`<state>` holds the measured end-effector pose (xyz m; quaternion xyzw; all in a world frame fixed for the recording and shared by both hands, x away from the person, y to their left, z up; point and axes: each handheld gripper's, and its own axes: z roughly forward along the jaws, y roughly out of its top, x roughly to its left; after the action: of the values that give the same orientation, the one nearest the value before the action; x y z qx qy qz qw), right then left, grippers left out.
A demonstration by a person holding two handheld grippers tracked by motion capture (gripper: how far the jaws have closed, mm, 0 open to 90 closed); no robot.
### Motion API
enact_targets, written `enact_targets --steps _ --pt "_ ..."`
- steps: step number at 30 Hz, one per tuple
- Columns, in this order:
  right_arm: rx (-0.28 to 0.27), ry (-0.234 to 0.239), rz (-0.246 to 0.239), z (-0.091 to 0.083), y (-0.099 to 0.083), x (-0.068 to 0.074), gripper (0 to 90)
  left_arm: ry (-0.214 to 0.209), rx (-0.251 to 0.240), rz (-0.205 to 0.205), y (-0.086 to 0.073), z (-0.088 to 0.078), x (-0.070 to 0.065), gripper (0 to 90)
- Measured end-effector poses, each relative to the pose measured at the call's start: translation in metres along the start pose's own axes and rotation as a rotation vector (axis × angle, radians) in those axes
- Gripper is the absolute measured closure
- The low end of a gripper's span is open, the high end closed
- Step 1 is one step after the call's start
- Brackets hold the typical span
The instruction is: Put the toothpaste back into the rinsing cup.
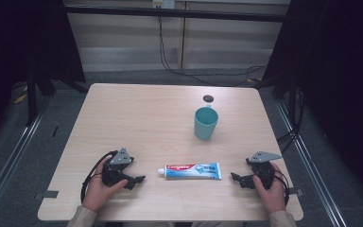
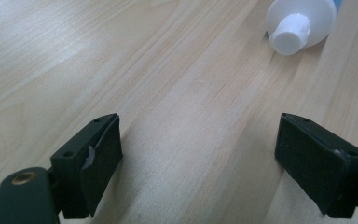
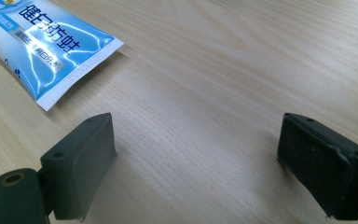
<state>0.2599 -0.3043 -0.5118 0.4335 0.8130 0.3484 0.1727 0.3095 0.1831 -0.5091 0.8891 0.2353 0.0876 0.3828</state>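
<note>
A blue and white toothpaste tube [image 1: 192, 170] lies flat near the table's front edge, its white cap [image 2: 291, 33] pointing left and its crimped end [image 3: 81, 65] pointing right. A teal cup [image 1: 205, 122] stands upright behind it, past the table's middle. My left gripper [image 1: 138, 180] rests on the table left of the cap, jaws wide apart with bare wood between them. My right gripper [image 1: 236, 178] rests right of the tube's crimped end, also open and holding nothing. Neither gripper touches the tube.
The light wooden table [image 1: 137, 118] has a small dark round hole [image 1: 208, 98] behind the cup. Black cables [image 1: 203, 75] trail on the floor beyond the far edge. Dark frame posts stand at both sides.
</note>
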Motion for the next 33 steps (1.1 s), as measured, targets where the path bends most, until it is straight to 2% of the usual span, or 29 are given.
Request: enact_targets --steps 21,22,25,27,29,31,32,33 --pt "0.001 0.001 0.002 0.000 0.000 0.000 10.6 -0.003 0.002 -0.005 0.001 0.003 -0.003 9.2" --pt "-0.002 0.011 -0.001 0.000 0.000 -0.001 10.5 -0.004 0.002 -0.006 0.001 0.003 -0.003 9.2" --pt "0.003 0.011 -0.002 0.000 0.001 -0.001 10.5 -0.003 0.002 -0.006 0.001 0.003 -0.003 9.2" --pt "0.025 0.011 0.002 0.000 0.004 0.001 11.3 -0.003 0.002 -0.006 0.001 0.003 -0.003 9.2" --pt "0.060 0.041 -0.023 0.001 0.010 0.003 11.9 -0.003 0.002 -0.006 0.001 0.003 -0.003 9.2" --pt "0.067 0.057 -0.038 0.002 0.012 0.004 12.4 -0.003 0.002 -0.006 0.001 0.003 -0.003 9.2" --pt "0.095 0.094 -0.071 0.004 0.018 0.008 12.7 -0.002 0.004 -0.005 0.001 0.003 -0.003 9.2" --pt "0.095 0.094 -0.071 0.004 0.018 0.008 12.7 -0.002 0.004 -0.005 0.001 0.003 -0.003 9.2"
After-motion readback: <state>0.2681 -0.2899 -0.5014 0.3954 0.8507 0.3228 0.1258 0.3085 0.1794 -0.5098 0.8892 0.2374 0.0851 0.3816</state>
